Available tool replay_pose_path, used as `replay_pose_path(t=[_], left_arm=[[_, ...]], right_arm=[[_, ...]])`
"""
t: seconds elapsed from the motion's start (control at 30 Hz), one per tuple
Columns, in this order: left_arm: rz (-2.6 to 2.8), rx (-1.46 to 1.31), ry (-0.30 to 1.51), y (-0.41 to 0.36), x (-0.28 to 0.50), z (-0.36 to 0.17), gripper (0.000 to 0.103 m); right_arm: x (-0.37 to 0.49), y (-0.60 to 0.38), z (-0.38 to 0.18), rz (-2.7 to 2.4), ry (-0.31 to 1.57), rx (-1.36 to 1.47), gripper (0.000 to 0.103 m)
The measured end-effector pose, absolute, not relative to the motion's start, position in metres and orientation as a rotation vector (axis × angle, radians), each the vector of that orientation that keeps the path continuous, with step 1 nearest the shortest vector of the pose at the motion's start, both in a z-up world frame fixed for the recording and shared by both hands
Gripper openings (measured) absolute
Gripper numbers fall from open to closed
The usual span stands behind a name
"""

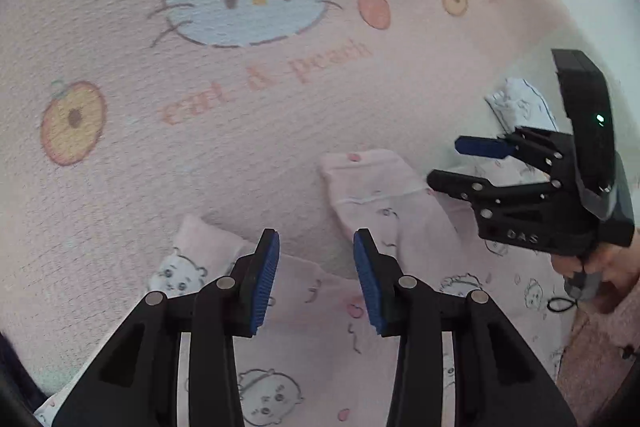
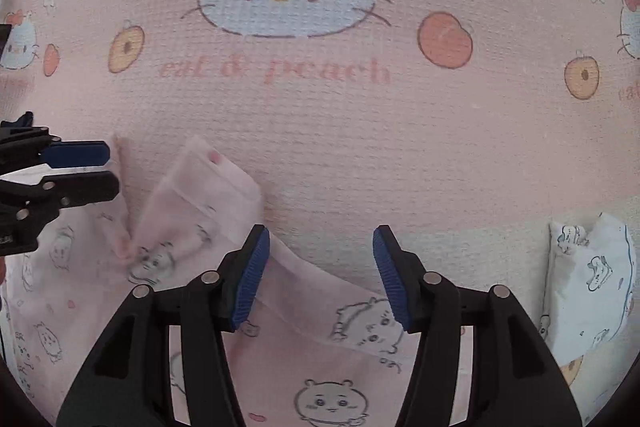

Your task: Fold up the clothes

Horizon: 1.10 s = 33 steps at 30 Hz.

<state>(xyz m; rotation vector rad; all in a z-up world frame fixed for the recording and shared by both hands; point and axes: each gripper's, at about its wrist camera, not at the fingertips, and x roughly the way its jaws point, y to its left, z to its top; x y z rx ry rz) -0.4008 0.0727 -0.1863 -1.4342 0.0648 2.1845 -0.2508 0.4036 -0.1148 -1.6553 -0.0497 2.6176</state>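
Pink garment (image 1: pixel 304 339) with small cartoon-animal print, spread at the near edge of a pink waffle-textured blanket (image 1: pixel 208 147) printed with a large cat face, peaches and lettering. Rumpled, one folded-over part (image 1: pixel 372 187) lying up ahead, a second flap (image 1: pixel 192 251) off to the left in the left wrist view.

Left hand-held gripper (image 1: pixel 316 275): released, blue-padded fingers (image 1: pixel 266 283) spread apart, nothing between them, hanging just above the garment's near part. Seen too at the left edge of the right wrist view (image 2: pixel 108 167), jaws slightly parted, tips beside the garment's raised fold (image 2: pixel 200 195); contact with the cloth impossible to tell.

Right hand-held gripper (image 2: pixel 320 275): released as well, blue pads (image 2: pixel 252 279) wide apart, empty, poised over the garment's top edge (image 2: pixel 312 327) where cloth meets blanket. In the left wrist view, off to the right (image 1: pixel 448 163), held by a hand (image 1: pixel 600 267) at the grip, jaws parted, above the garment's right side.

White printed cloth item (image 2: pixel 588 287) lying to the right, apart from the pink garment; same item partly hidden behind the right hand-held gripper in the left wrist view (image 1: pixel 520 103).
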Motion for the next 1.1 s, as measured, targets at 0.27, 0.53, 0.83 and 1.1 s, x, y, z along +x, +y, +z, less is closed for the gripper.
replay_pose_path(t=[0.27,0.53,0.83,1.1], left_arm=[[2.339,-1.490,0.203,0.082,-0.406,-0.204,0.039],[2.258,-1.465,0.006,0.091,-0.428,-0.185,0.038],[2.221,-1.497,0.106,0.149,-0.437,-0.205,0.012],[2.299,-1.486,-0.022,0.129,-0.450,-0.198,0.006]], right_arm=[[-0.218,0.435,-0.103,2.525,-0.112,-1.506,0.056],[-0.156,0.490,-0.079,2.394,0.075,-1.450,0.060],[-0.151,0.537,-0.119,2.316,0.530,-1.574,0.062],[-0.172,0.531,-0.114,2.407,0.394,-1.552,0.003]])
